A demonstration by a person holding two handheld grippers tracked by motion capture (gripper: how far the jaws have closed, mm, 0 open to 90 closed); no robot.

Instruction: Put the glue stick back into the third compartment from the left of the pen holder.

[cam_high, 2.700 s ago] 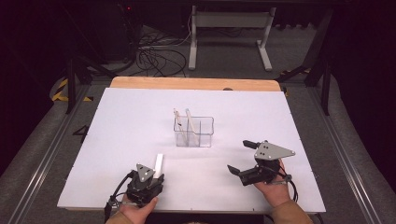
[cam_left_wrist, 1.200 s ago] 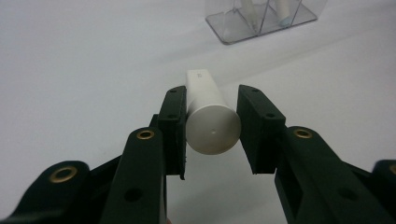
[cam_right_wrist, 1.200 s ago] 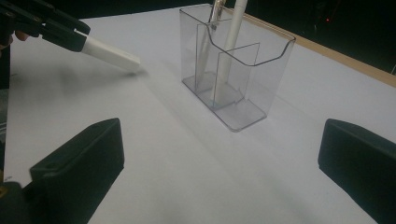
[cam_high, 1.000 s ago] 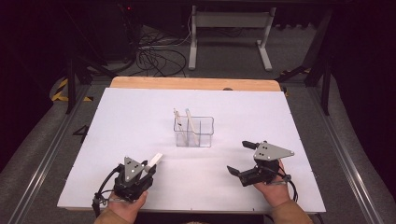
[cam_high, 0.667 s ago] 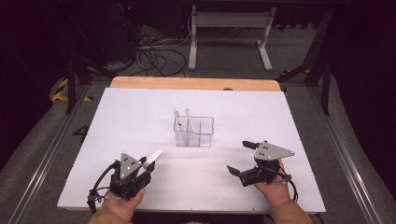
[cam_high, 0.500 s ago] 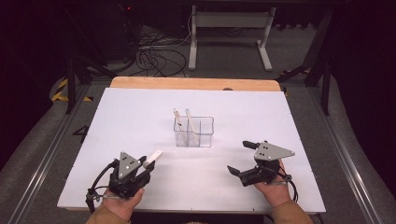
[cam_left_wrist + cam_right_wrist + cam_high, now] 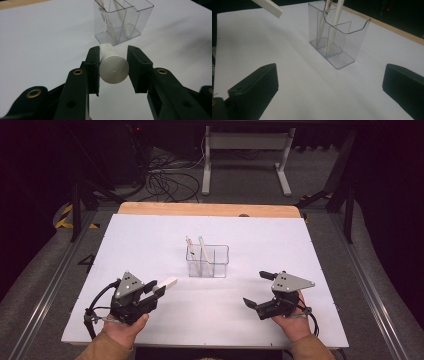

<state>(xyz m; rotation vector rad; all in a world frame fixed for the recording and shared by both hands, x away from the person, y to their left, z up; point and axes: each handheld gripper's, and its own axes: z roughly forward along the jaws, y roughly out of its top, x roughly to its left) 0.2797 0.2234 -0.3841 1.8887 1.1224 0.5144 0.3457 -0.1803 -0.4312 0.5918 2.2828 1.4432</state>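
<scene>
High view: the left gripper, at lower left of the frame, clamps a white tube whose tip points toward the clear organizer at centre. The right gripper, at lower right, stands with jaws wide apart, holding nothing.

Left gripper view: both jaws press the white tube at centre frame; the organizer sits above it.

Right gripper view: the spread jaws occupy the lower corners; the organizer, holding two white pens, stands at upper centre on the white table.
</scene>
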